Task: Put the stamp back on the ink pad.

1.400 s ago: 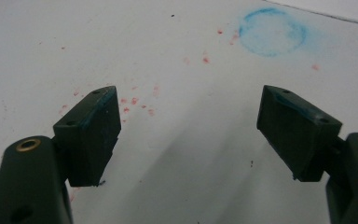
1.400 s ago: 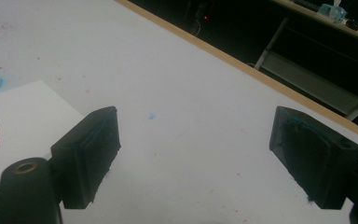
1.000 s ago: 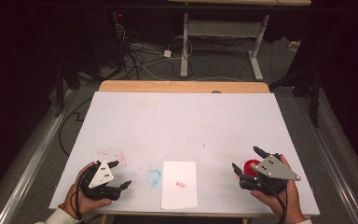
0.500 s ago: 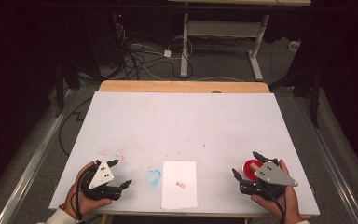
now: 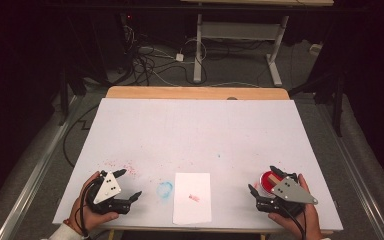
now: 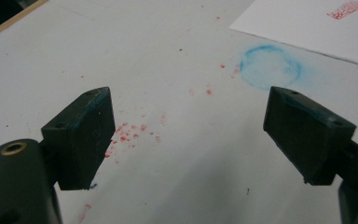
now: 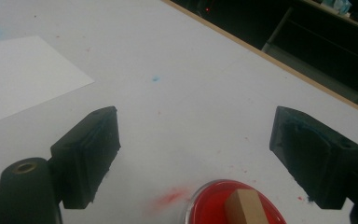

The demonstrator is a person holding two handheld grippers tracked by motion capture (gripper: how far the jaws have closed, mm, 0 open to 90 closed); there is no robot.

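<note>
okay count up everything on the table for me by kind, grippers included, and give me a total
Grippers: 2, the left gripper and the right gripper
Paper sheets: 1, the white sheet
Red ink dishes: 1, the red dish
Wooden blocks: 1, the block in the dish
Total: 5

White-covered counter wide open across middle and far half, nothing standing there. Near edge: flat white paper sheet with a red stamp mark at centre, no height, tongs pass over it. Only raised obstacle: round red ink pad dish with a wooden block in it, between the right tongs' spread jaws.
</note>
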